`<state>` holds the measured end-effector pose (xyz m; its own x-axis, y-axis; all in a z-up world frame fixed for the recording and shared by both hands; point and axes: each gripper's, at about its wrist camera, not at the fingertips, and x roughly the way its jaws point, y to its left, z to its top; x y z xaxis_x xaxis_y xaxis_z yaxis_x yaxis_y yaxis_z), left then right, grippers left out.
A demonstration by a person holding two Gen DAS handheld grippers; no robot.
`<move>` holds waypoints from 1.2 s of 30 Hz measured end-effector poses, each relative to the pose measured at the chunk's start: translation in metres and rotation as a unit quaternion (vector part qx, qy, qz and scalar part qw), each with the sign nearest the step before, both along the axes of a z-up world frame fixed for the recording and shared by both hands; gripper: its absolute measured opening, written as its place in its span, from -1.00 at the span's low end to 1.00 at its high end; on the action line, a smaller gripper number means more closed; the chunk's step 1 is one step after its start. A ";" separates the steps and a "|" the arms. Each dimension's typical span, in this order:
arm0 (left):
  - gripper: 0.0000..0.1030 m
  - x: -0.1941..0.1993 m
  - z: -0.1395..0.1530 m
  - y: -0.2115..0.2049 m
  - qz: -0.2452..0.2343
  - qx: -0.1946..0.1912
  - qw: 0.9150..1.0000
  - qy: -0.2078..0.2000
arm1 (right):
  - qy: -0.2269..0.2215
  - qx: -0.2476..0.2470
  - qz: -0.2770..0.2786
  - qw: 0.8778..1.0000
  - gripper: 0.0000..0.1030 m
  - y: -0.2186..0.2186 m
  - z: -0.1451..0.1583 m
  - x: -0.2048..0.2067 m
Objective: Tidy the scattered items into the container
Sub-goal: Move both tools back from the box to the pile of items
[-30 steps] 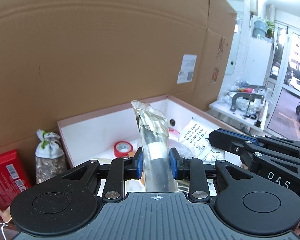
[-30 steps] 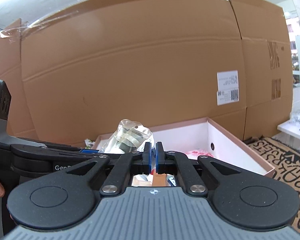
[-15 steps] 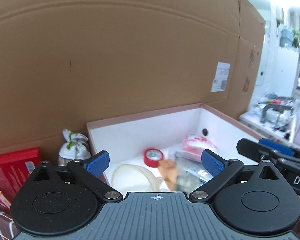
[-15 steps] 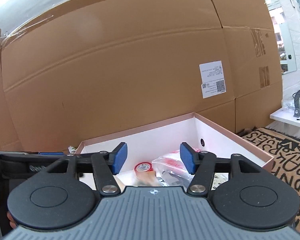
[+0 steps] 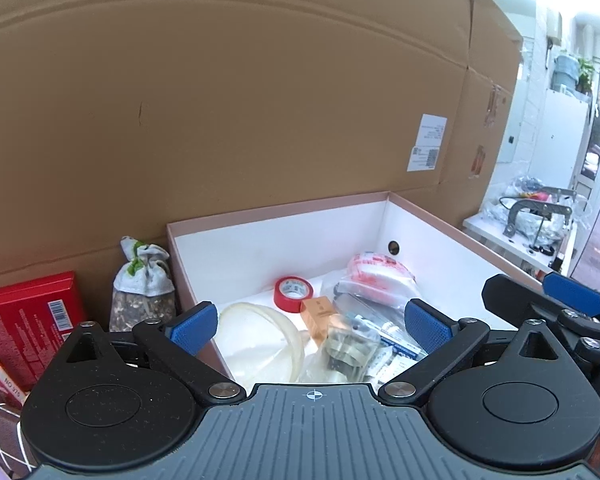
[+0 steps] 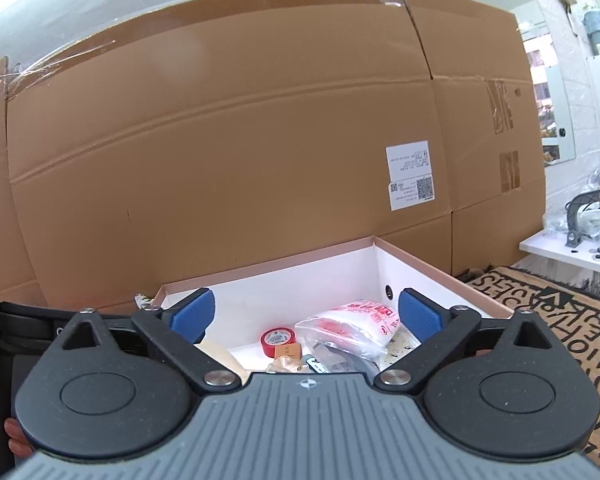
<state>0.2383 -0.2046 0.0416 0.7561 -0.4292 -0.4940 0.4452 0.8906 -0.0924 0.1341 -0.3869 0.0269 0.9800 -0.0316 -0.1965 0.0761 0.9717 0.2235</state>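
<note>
Both tongs, the left gripper (image 5: pixel 312 326) and right gripper (image 6: pixel 306 316), gape wide and hold nothing over the box (image 5: pixel 284 216), and could bump each other, being so close

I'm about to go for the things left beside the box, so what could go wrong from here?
1. The cloth pouch stands tight against the box wall and the cardboard sheet; the open left tongs may struggle to get a finger behind it.
2. The box is filling up; the clear bag lies atop other items and could shift when more lands.
3. The right tongs, also open, sit close by, so the two could bump.
</note>
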 end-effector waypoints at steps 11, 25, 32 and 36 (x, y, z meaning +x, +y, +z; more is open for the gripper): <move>1.00 -0.019 0.005 0.009 -0.001 -0.004 1.000 0.004 | -0.022 0.000 -0.001 1.000 0.99 0.008 0.008 -0.025; 1.00 -0.050 0.011 0.022 -0.005 -0.007 1.000 -0.005 | -0.026 -0.006 -0.006 1.000 0.99 0.023 0.014 -0.053; 1.00 -0.065 0.010 0.032 -0.008 -0.010 1.000 -0.007 | -0.022 -0.014 -0.004 1.000 0.99 0.034 0.016 -0.066; 1.00 -0.073 0.010 0.040 -0.006 -0.013 1.000 -0.007 | -0.025 -0.018 0.002 1.000 0.99 0.043 0.019 -0.073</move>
